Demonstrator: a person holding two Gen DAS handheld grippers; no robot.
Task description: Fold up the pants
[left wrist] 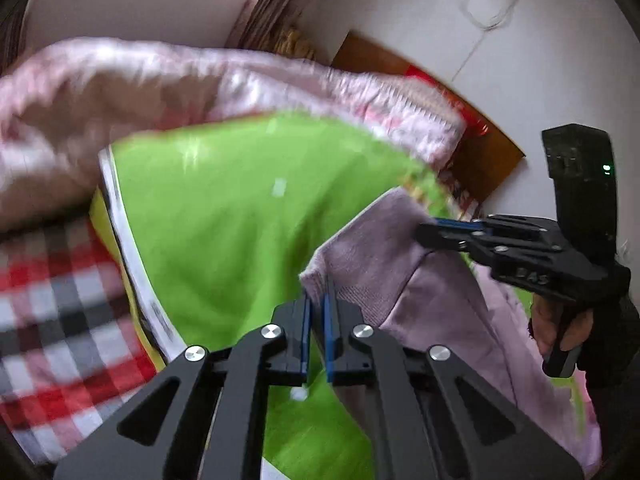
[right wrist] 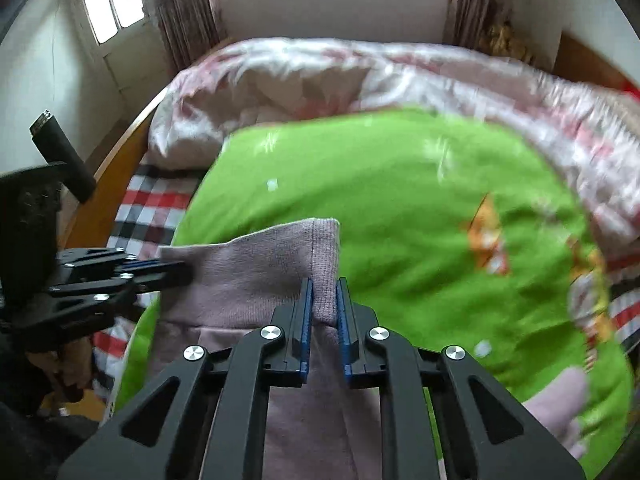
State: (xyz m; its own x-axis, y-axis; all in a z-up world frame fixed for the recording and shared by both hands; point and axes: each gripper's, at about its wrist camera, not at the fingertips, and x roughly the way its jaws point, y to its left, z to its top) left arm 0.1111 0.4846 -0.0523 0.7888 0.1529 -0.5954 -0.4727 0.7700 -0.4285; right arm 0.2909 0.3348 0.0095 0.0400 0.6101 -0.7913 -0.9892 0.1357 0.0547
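Both sets of jaws are clamped on the ribbed waistband of the pants [right wrist: 256, 276]: the left gripper [left wrist: 316, 320] at one corner, the right gripper [right wrist: 324, 312] at the other. The pants are over the green blanket [right wrist: 400, 208] near the bed's front edge. Risk: the bunched fabric slips from either grip under uneven pull, skewing the fold. The waistband points toward the quilt [right wrist: 320, 76]; the long axis runs back toward the person.

Daylight from windows [right wrist: 108, 12]; motion blur; fisheye warp.
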